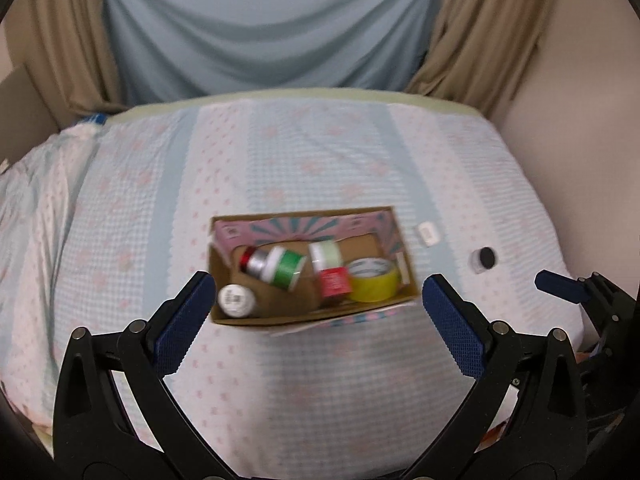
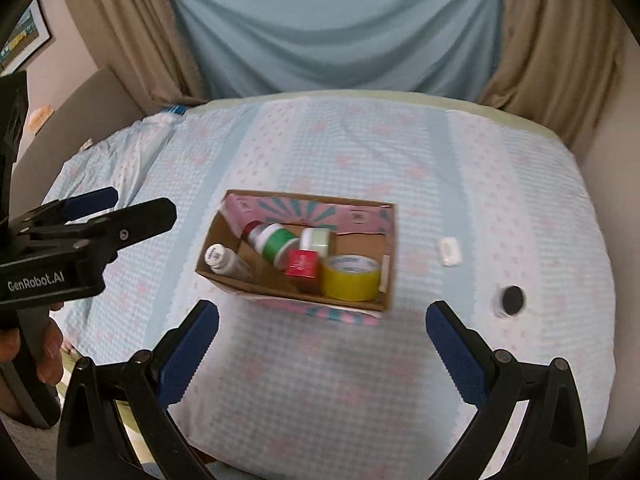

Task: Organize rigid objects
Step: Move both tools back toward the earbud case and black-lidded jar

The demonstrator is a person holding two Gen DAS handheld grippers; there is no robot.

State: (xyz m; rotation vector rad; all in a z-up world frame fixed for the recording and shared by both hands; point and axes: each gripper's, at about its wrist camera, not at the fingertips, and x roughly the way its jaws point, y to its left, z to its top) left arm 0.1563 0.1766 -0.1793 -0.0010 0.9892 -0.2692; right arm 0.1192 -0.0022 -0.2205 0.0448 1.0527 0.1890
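left gripper (image 1: 316, 300) jaws spread, empty | right gripper (image 2: 322, 328) jaws spread, empty

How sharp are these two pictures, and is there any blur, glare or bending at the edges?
Left wrist view: the cardboard box and its contents are smeared by motion blur, while the left tool is crisp. Right wrist view: slightly sharper, though the yellow tape roll stays soft. Both: even indoor light, no glare, fisheye bending the bed's edge, dark corners.

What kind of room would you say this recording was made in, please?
Most likely a bedroom: a bed with a patterned quilt fills the view, draped curtains hang behind it, and a framed picture is on the wall.
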